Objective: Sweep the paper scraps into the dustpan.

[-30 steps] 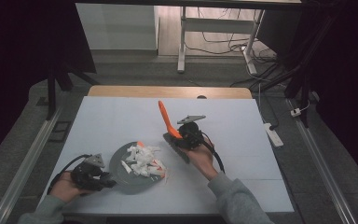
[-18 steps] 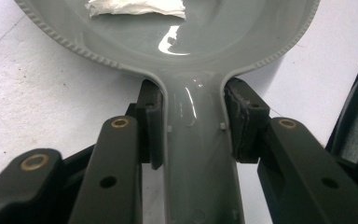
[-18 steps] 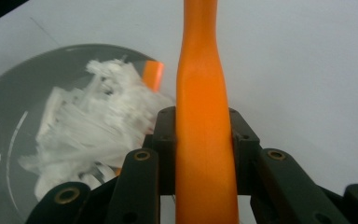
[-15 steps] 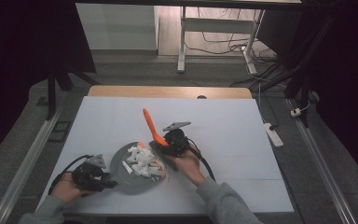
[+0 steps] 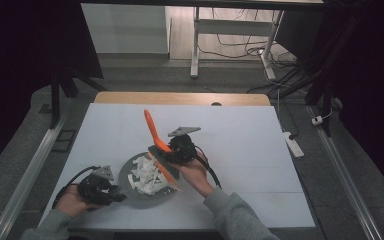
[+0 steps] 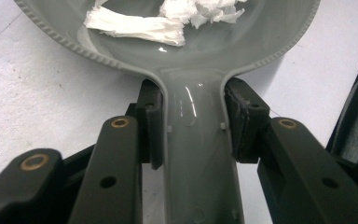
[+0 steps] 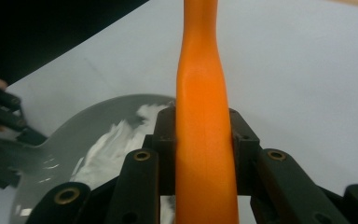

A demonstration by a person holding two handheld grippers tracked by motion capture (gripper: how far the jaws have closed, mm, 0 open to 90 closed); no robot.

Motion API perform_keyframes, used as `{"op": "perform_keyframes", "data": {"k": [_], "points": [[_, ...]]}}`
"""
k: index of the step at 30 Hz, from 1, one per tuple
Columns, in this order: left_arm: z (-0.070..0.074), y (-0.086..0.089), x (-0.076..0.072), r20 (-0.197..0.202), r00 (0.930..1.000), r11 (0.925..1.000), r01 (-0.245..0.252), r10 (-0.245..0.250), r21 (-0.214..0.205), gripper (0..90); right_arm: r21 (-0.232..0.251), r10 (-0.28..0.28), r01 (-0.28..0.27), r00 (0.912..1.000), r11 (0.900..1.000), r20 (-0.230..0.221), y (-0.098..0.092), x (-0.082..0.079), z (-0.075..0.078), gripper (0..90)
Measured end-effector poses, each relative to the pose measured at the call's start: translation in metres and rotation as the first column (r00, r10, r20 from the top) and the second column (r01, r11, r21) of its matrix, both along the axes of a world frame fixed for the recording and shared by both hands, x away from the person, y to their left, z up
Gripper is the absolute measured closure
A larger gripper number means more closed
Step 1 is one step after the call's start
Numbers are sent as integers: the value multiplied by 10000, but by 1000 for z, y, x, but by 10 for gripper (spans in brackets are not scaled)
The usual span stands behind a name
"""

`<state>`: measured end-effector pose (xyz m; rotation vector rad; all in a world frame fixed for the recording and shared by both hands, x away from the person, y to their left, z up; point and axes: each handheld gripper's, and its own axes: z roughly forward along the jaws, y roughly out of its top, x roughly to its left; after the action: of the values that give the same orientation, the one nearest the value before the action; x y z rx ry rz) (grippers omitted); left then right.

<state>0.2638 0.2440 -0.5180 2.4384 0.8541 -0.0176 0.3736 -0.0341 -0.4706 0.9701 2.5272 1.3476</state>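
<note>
Near the front edge of the tabletop, left of centre, sits the grey pan with white shreds inside. Left gripper is clenched on the pan's handle, pads pressing both sides. Right gripper is clamped on the orange spatula, held tilted at the pan's right rim, handle up toward the far edge.

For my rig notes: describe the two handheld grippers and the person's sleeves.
Both the left gripper and right gripper are black, each topped by a grey three-cornered plate and trailing a black cable. Their jaws are black linked bars with brass-coloured pivot pins and dark pads. The person's sleeves are grey-green.
</note>
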Motion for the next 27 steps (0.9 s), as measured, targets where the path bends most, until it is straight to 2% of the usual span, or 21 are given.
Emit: {"op": "perform_keyframes", "data": {"k": [4, 5, 9, 14, 16, 17, 20, 23, 27], "points": [[0, 0, 0, 9, 10000, 10000, -2, 2, -19, 623, 40, -348, 348, 9990, 9994, 267, -11, 11, 3, 706], [0, 0, 0, 6, 10000, 10000, 1, -1, -20, 623, -111, -486, 491, 9979, 9987, 429, -14, 17, 1, 706], [0, 0, 0, 6, 10000, 10000, -1, 1, -15, 623, -194, -678, 685, 9970, 9975, 363, -16, 25, -2, 706], [0, 0, 0, -22, 10000, 10000, -37, 37, -33, 622, -451, -846, 850, 9964, 9954, 115, -13, 36, -14, 706], [0, 0, 0, -12, 10000, 10000, -44, 44, -37, 622, -603, -781, 774, 9969, 9952, -99, -7, 38, -22, 707], [0, 0, 0, -10, 10000, 10000, -48, 48, -38, 623, -531, -723, 710, 9971, 9961, -229, -5, 37, -23, 707], [0, 0, 0, -15, 10000, 10000, -41, 41, -28, 623, -421, -560, 546, 9979, 9976, -325, 0, 36, -24, 707], [-1, -1, 0, -25, 10000, 10000, -31, 31, -17, 623, -617, -304, 281, 9989, 9977, -366, 11, 32, -25, 707], [-1, -1, 0, -40, 10000, 10000, -23, 23, -15, 623, -396, 187, -215, 9975, 9990, -686, 23, 23, -26, 707]]}}
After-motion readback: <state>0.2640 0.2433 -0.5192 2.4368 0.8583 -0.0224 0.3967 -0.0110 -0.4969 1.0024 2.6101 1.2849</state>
